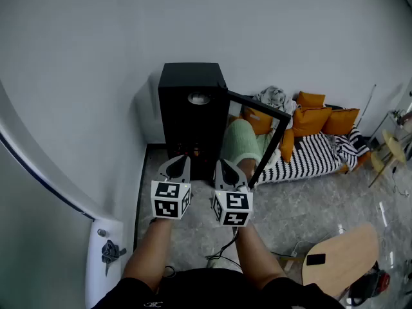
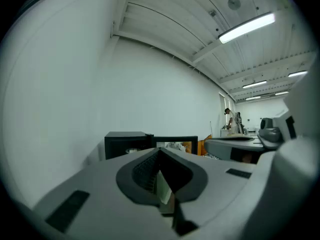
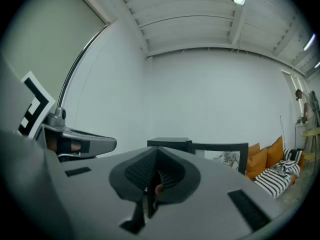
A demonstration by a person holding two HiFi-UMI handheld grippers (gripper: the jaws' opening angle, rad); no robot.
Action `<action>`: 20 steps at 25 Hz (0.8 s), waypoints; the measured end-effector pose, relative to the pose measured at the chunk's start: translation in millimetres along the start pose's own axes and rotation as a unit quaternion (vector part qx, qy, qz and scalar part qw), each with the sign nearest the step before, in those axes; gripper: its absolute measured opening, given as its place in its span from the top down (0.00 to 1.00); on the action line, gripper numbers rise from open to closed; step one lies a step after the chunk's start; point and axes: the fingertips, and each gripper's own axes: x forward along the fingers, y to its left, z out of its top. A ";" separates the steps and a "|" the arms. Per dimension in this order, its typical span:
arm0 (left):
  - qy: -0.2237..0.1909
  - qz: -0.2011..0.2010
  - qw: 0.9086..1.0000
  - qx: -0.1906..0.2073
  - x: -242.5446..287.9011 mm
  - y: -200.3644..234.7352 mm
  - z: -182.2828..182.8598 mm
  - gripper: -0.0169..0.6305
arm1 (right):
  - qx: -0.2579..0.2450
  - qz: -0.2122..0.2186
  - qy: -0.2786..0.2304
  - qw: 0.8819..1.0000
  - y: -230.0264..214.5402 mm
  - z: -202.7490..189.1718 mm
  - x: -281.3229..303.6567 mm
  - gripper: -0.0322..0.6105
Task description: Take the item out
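Note:
A black mini fridge (image 1: 191,118) stands against the white wall, its glass door (image 1: 261,134) swung open to the right. Inside, a pale round item (image 1: 198,98) sits on the upper level, and small reddish things (image 1: 193,152) lie low down. My left gripper (image 1: 176,167) and right gripper (image 1: 226,171) hover side by side just in front of the fridge, apart from it. Both are shut with nothing between their jaws. The left gripper (image 2: 160,151) points at the fridge (image 2: 125,140). Beyond the right gripper (image 3: 156,153), the fridge (image 3: 167,144) and its door (image 3: 220,151) show.
A striped mattress (image 1: 315,156) with orange cushions (image 1: 318,119) lies right of the fridge, and a green cushion (image 1: 241,143) shows behind the door. A round wooden table (image 1: 341,259) is at the lower right. A cable (image 1: 222,253) runs on the floor. A person (image 2: 230,119) stands far off.

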 end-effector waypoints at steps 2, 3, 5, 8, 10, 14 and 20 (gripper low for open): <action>0.003 -0.002 1.000 0.001 6.5 -0.2 -1.8 0.96 | 0.001 -0.003 0.000 1.000 -5.6 -0.5 4.3 0.95; 0.005 -0.002 1.000 0.000 9.9 0.0 -2.6 0.96 | 0.004 -0.007 -0.002 1.000 -9.1 -0.6 6.5 0.95; 0.007 -0.002 1.000 -0.003 16.3 0.7 -4.7 0.96 | 0.024 -0.016 -0.012 1.000 -17.6 -0.3 10.0 0.95; 0.011 0.004 1.000 -0.001 22.5 1.9 -8.8 0.96 | 0.057 -0.022 -0.026 0.998 -28.4 -0.6 13.7 0.95; 0.013 0.010 1.000 0.004 26.8 2.4 -10.1 0.96 | 0.049 -0.022 -0.027 0.998 -33.2 -1.2 17.3 0.95; 0.021 0.019 1.000 0.000 38.4 4.1 -14.7 0.96 | 0.038 -0.031 -0.026 0.998 -45.5 -5.6 26.1 0.95; 0.023 0.027 0.999 0.004 57.4 0.4 -12.2 0.96 | 0.044 -0.007 -0.024 0.999 -58.5 -7.8 39.9 0.95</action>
